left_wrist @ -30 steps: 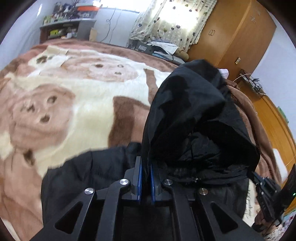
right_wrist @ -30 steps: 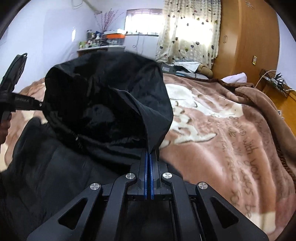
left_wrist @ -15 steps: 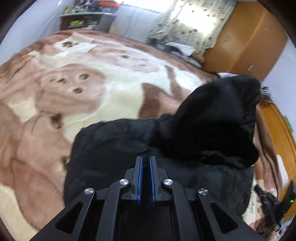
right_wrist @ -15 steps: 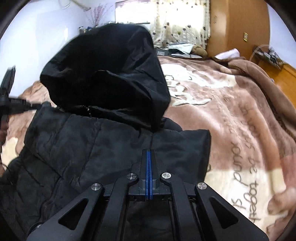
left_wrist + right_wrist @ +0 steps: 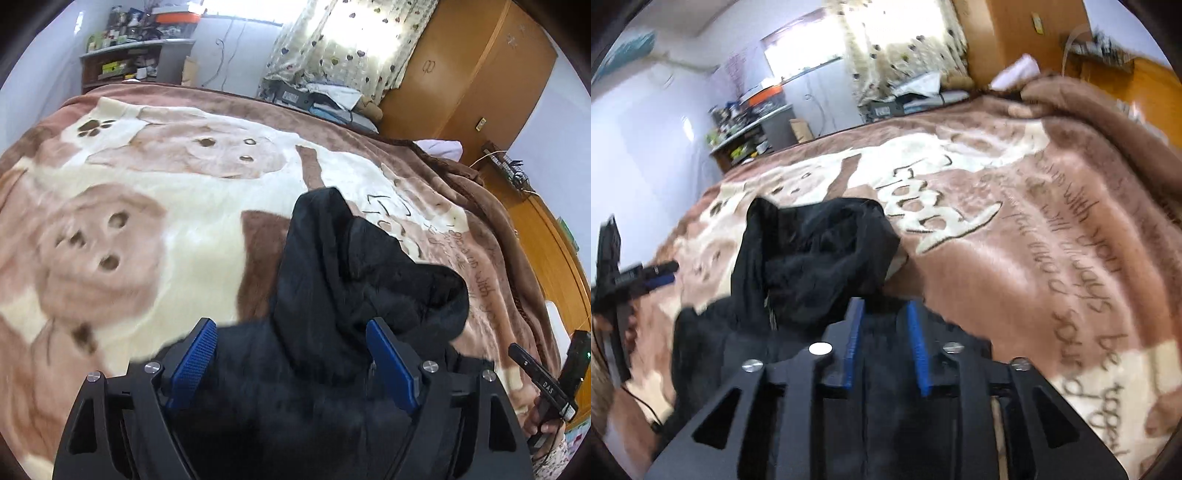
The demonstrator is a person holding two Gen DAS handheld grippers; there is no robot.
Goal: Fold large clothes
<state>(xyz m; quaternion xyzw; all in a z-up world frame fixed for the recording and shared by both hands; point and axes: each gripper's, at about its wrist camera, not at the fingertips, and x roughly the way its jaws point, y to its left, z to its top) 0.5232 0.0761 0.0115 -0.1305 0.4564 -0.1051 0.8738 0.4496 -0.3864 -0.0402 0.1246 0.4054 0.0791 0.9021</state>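
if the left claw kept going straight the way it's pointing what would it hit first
Most likely the black hooded jacket: its bunched hood lies directly ahead between the opening jaws of the left claw, which press on nothing. Beyond it is only the bear-print blanket, though depth is hard to judge here.

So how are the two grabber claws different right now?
The left gripper has its blue pads far apart, while the right gripper has only a narrow gap. The left sits level in its view; the right looks tilted and blurry. Both are opening above the black jacket on the blanket, pinching nothing.
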